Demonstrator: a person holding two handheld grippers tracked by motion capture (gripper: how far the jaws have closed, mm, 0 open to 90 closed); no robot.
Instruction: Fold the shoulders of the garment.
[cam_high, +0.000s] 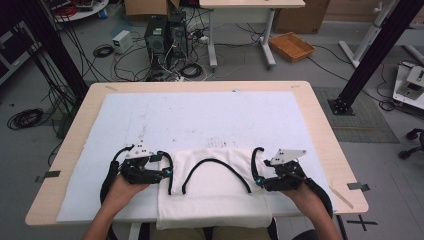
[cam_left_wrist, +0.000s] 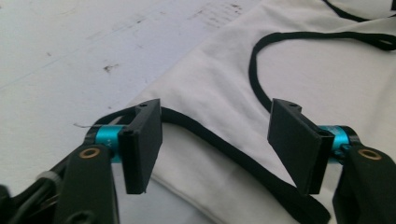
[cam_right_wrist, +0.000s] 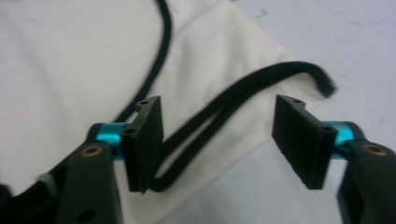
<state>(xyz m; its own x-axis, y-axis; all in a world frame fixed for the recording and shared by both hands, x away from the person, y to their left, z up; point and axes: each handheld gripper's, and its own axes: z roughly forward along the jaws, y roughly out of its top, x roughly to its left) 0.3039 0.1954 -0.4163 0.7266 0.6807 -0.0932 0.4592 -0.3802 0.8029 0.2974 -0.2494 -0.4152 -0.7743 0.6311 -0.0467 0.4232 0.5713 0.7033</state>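
Observation:
A white sleeveless garment (cam_high: 215, 197) with black trim lies folded on the white mat (cam_high: 200, 115), at the near edge of the table. Its black neckline (cam_high: 216, 164) curves across the top. My left gripper (cam_high: 166, 173) sits at the garment's left edge with its jaws open. In the left gripper view a black strap (cam_left_wrist: 243, 161) runs across the cloth under the gap of the left gripper (cam_left_wrist: 215, 144), and nothing is pinched. My right gripper (cam_high: 258, 178) is at the garment's right edge, also open. The right gripper (cam_right_wrist: 217, 140) stands over a doubled black strap (cam_right_wrist: 261, 79) lying loose on the cloth (cam_right_wrist: 70, 70).
The mat covers most of the wooden table (cam_high: 320, 115), leaving bare mat beyond the garment. Tape strips (cam_high: 356, 186) sit near the table's side edges. Behind the table the floor holds cables, computer towers (cam_high: 165, 35) and a wicker basket (cam_high: 291, 46).

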